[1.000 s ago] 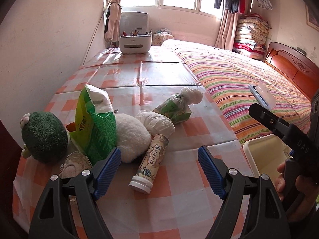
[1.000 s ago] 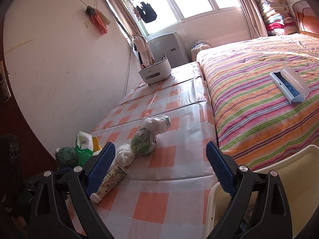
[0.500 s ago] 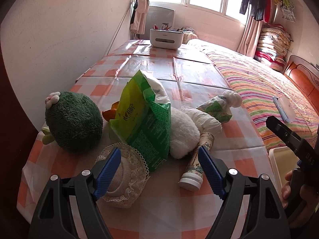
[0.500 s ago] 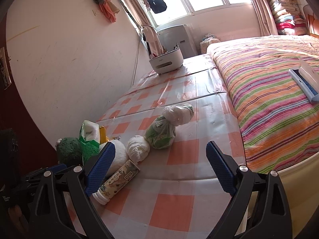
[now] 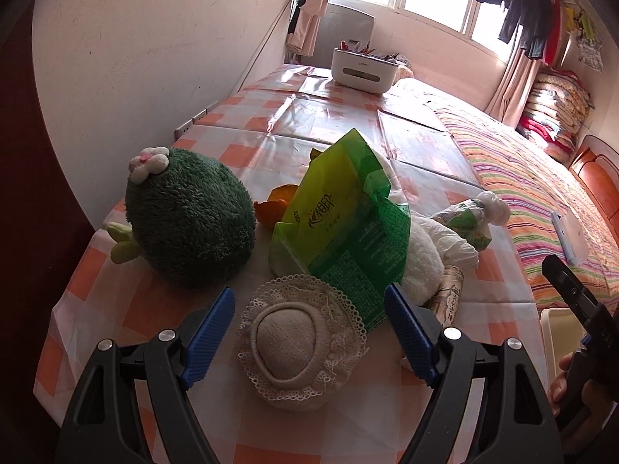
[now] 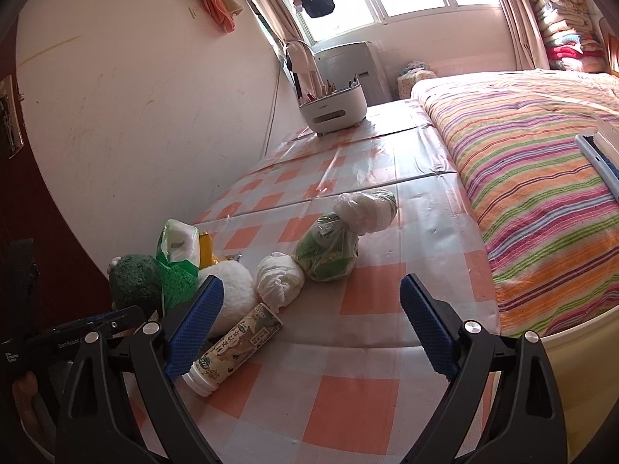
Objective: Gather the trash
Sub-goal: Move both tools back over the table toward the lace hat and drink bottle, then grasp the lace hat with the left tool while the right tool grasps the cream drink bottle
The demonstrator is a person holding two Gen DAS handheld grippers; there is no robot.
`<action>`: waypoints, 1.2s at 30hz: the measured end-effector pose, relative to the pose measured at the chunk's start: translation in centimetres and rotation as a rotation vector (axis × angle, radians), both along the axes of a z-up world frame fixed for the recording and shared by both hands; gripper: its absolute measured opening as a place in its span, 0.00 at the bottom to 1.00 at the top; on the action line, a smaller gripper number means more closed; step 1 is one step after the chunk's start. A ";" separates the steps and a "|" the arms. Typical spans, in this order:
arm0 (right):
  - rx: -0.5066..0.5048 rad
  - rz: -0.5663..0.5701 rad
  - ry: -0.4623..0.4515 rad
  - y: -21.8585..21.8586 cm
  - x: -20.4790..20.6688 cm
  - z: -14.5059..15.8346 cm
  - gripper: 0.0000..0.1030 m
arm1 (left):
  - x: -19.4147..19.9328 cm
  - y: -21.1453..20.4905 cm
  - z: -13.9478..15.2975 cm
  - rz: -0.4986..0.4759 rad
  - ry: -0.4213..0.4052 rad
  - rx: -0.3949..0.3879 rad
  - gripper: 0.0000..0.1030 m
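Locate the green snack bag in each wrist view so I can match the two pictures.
Left wrist: green bag stands at centre, just beyond the left gripper, leaning over the lace hat.
Right wrist: green bag is small at lower left, mostly hidden between the green plush and the white plush.
Shared landmark: white organizer box at the table's far end.

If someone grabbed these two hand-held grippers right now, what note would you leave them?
Left hand-held gripper: open, empty, over the lace hat.
Right hand-held gripper: open, empty, near the bottle.
Trash on the checked table: green bag, bottle, white wad, knotted plastic bag, orange peel.
Done: nothing held.
Left: all trash. White bin sits at the table's right.
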State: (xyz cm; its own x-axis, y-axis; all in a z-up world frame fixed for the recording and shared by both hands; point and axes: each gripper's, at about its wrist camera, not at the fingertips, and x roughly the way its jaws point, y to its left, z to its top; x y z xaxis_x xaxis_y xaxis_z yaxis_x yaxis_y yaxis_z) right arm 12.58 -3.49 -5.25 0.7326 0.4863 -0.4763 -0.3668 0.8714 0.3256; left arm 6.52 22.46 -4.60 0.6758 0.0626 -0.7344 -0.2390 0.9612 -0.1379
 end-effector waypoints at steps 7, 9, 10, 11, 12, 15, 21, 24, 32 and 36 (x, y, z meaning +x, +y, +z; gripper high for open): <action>-0.005 0.029 0.013 0.9 0.5 -0.2 0.88 | -0.1 1.9 -0.8 0.043 0.022 -0.043 0.75; -0.010 0.044 0.018 1.5 0.4 -0.4 0.88 | -0.1 2.1 -1.0 0.046 0.031 -0.049 0.75; -0.013 0.058 0.023 1.8 0.3 -0.5 0.88 | -0.1 2.1 -1.0 0.045 0.034 -0.048 0.75; -0.018 0.077 0.033 2.2 0.2 -0.7 0.88 | -0.1 2.1 -1.1 0.043 0.038 -0.044 0.75; -0.024 0.096 0.043 2.7 0.1 -0.9 0.88 | -0.1 2.1 -1.1 0.039 0.041 -0.040 0.75; -0.058 0.154 0.081 4.7 -0.4 -1.8 0.88 | -0.4 2.1 -1.0 0.038 0.041 -0.025 0.75; -0.151 0.214 0.138 8.3 -0.8 -2.9 0.88 | -0.8 2.5 -1.5 0.041 0.058 -0.013 0.75; -0.201 0.207 0.193 9.4 -0.2 -3.7 0.88 | -0.9 2.7 -1.8 0.042 0.065 -0.007 0.75; -0.305 0.207 0.244 11.4 0.3 -5.1 0.83 | -0.9 2.5 -2.0 0.005 0.080 -0.028 0.75; -0.370 0.228 0.216 12.2 0.0 -5.0 0.53 | -0.6 1.6 -2.7 -0.062 0.121 -0.034 0.75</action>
